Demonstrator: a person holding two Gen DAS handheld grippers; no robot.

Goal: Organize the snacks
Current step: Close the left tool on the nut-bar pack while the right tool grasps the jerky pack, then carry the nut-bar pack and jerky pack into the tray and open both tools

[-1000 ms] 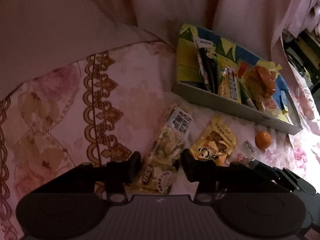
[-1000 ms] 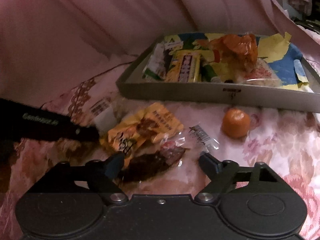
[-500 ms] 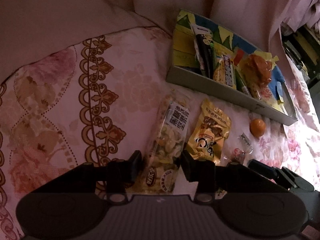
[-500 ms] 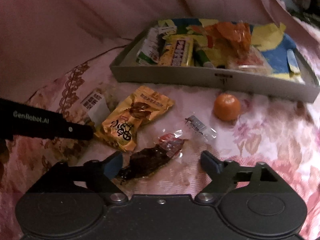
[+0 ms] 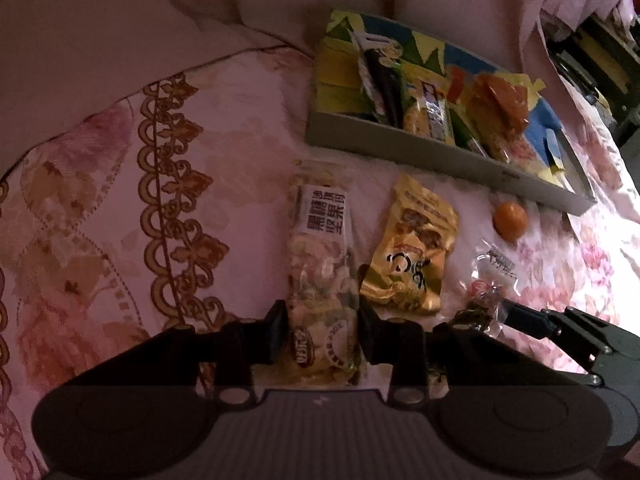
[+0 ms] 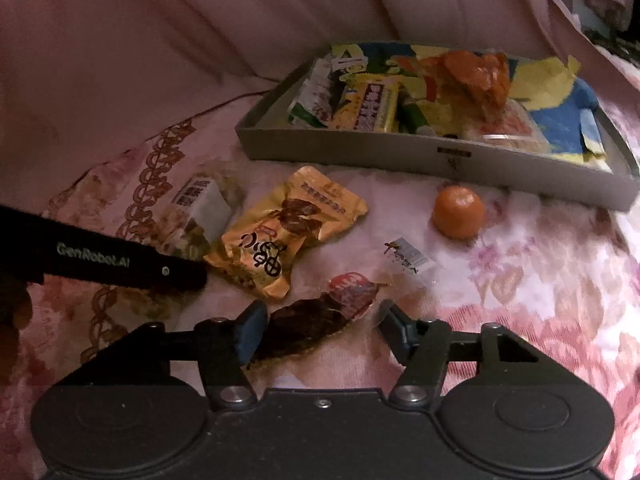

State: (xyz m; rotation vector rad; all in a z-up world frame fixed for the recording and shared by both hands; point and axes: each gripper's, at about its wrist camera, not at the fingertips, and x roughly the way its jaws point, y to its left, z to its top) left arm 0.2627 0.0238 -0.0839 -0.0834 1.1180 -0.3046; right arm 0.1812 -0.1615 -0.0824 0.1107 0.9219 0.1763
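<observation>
A long clear nut packet [image 5: 322, 276] lies on the pink bedspread, its near end between the fingers of my left gripper [image 5: 322, 330], which touch its sides. A gold packet [image 5: 412, 252] lies right of it, also in the right wrist view [image 6: 284, 232]. My right gripper [image 6: 320, 330] is open around the near end of a dark snack in a clear wrapper [image 6: 316, 320]. An orange [image 6: 458, 212] lies near the grey tray [image 6: 400, 160], which holds several snacks.
The left gripper's arm [image 6: 100, 260] reaches in from the left in the right wrist view. Pink curtain folds [image 6: 200, 20] hang behind the tray. Dark furniture [image 5: 592, 60] stands at far right. The bedspread has a gold scroll border [image 5: 168, 200].
Both grippers have pulled back and risen a little. The left fingers now frame the nut packet's near end more closely. The right fingers have narrowed around the dark snack.
</observation>
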